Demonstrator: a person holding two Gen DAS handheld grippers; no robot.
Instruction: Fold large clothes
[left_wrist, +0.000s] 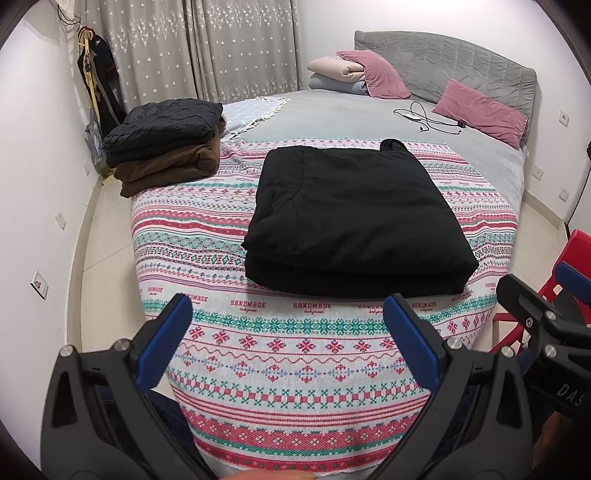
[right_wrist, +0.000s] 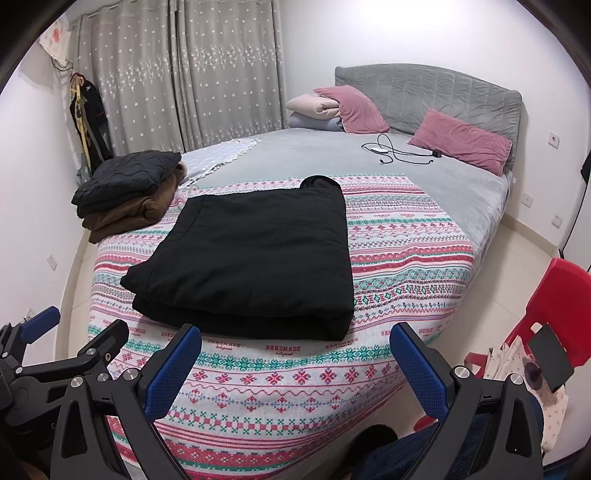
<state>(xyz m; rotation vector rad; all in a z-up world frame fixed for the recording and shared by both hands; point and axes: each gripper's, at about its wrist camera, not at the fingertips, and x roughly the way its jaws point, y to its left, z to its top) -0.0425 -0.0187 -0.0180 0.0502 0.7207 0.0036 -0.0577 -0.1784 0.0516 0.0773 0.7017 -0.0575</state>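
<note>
Bed fills both views, patterned blanket spread over near half. Black garment, folded into thick rectangle, lies flat mid-blanket. Folded pile, dark jacket atop brown item, at bed's far left edge. Two pink pillows by headboard. Left gripper wide, holding nothing, hovers over near blanket edge. Right gripper likewise wide, holding nothing.
</note>
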